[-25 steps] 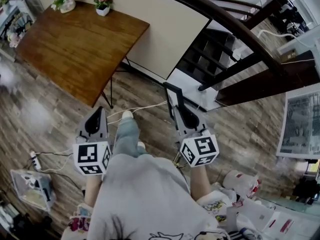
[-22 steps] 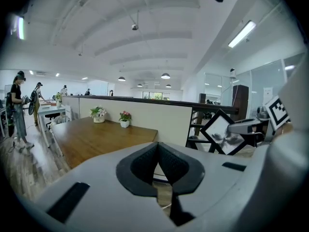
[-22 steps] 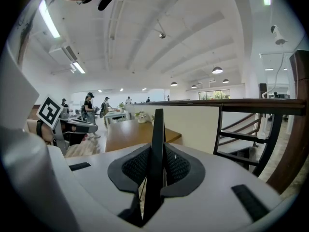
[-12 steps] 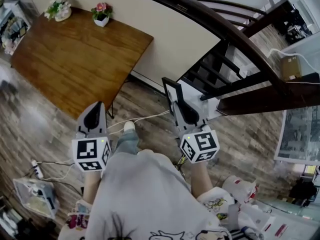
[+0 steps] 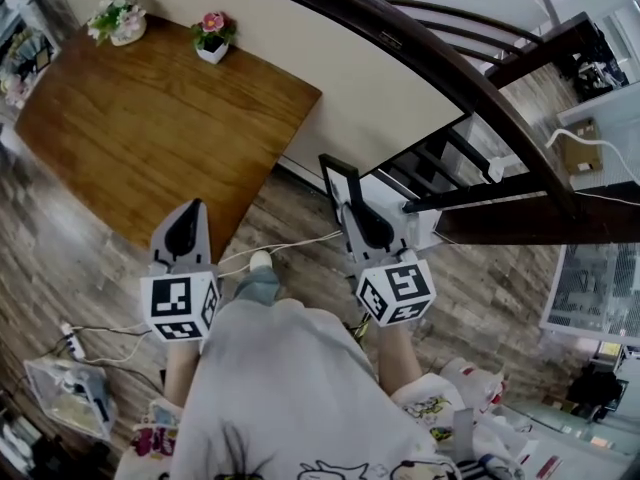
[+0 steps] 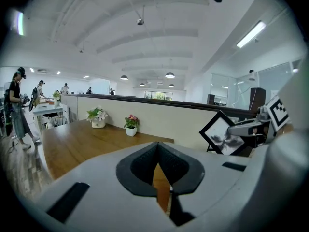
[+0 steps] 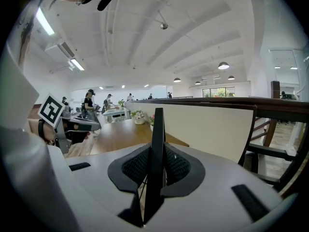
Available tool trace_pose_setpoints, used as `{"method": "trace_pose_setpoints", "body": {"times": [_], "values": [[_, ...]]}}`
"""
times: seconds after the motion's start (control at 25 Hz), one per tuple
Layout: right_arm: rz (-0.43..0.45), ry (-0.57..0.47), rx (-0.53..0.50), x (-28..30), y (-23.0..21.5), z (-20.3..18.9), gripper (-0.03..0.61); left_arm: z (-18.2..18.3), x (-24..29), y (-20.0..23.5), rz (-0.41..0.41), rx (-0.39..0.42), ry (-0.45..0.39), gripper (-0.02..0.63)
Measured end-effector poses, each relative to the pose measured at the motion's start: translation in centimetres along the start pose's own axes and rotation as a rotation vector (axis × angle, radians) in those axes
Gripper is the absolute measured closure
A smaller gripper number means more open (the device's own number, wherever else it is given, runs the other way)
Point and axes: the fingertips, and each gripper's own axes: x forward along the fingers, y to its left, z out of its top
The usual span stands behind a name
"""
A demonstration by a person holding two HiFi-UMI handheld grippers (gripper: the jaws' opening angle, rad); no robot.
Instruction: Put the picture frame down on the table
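A black picture frame [image 5: 338, 180] with a white mat stands upright, my right gripper [image 5: 350, 210] shut on its lower edge, over the floor just right of the table's near corner. In the right gripper view the frame [image 7: 157, 144] shows edge-on between the jaws. From the left gripper view the frame [image 6: 219, 137] appears tilted like a diamond. My left gripper [image 5: 189, 210] is shut with nothing in it, its tip over the near edge of the brown wooden table [image 5: 150, 118]. The left gripper [image 6: 158, 151] points at the tabletop [image 6: 82, 141].
Two small flower pots [image 5: 118, 18] [image 5: 212, 36] stand at the table's far edge. A cream half wall [image 5: 370, 78] and dark stair railing [image 5: 450, 58] run behind. Cables and a power strip [image 5: 70, 318] lie on the floor. People [image 6: 17, 110] stand far left.
The person has stepped forward. Both grippers are closer to the table, and the left one now reaches its near edge. The frame stays held in the right gripper.
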Motion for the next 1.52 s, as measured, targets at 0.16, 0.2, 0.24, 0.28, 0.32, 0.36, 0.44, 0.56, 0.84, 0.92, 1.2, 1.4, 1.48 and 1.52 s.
{"method": "trace_pose_setpoints", "body": {"times": [0.16,0.2,0.24,0.28,0.32,0.36,0.44,0.56,0.84,0.92,1.2,1.4,1.48,1.52], "values": [[0.012,0.02,0.006,1.4,1.1,-0.1,0.522,-0.2,0.0,1.6,0.005,-0.011,0.005,0.611],[0.014,0.025,0.007,1.7,1.4,-0.1,0.522,-0.3,0.0,2.1,0.007,-0.015,0.007,0.611],[0.018,0.031,0.008,2.0,1.7,-0.1,0.522,-0.5,-0.1,2.6,0.011,-0.021,0.009,0.611],[0.023,0.036,0.01,2.3,2.1,-0.1,0.522,-0.6,-0.3,3.0,0.017,-0.029,0.011,0.611],[0.028,0.043,0.01,2.5,2.4,-0.1,0.522,-0.9,-0.5,3.5,0.023,-0.038,0.014,0.611],[0.033,0.049,0.007,2.8,2.8,0.0,0.522,-1.1,-0.7,3.9,0.029,-0.047,0.017,0.611],[0.043,0.061,-0.006,3.4,3.4,0.1,0.522,-1.6,-0.9,4.8,0.042,-0.063,0.02,0.611],[0.071,0.074,-0.034,4.5,4.1,0.5,0.522,-2.0,-1.1,5.7,0.067,-0.089,0.015,0.611],[0.166,0.074,-0.103,8.2,5.8,2.5,0.522,-1.8,-2.3,8.5,0.17,-0.138,-0.019,0.611],[0.205,0.073,-0.124,9.6,6.3,3.0,0.522,-1.8,-2.6,9.4,0.214,-0.155,-0.027,0.611],[0.35,0.087,-0.17,15.6,7.2,4.1,0.522,-2.0,-2.5,12.0,0.372,-0.209,-0.033,0.611],[0.539,0.11,-0.228,21.7,8.6,5.6,0.522,-1.5,-2.6,13.8,0.561,-0.267,-0.028,0.611],[0.628,0.117,-0.26,24.0,9.6,6.3,0.522,-1.4,-2.9,14.1,0.646,-0.295,-0.028,0.611],[0.668,0.118,-0.276,25.0,10.1,6.7,0.522,-1.3,-2.9,14.2,0.68,-0.309,-0.029,0.611]]}}
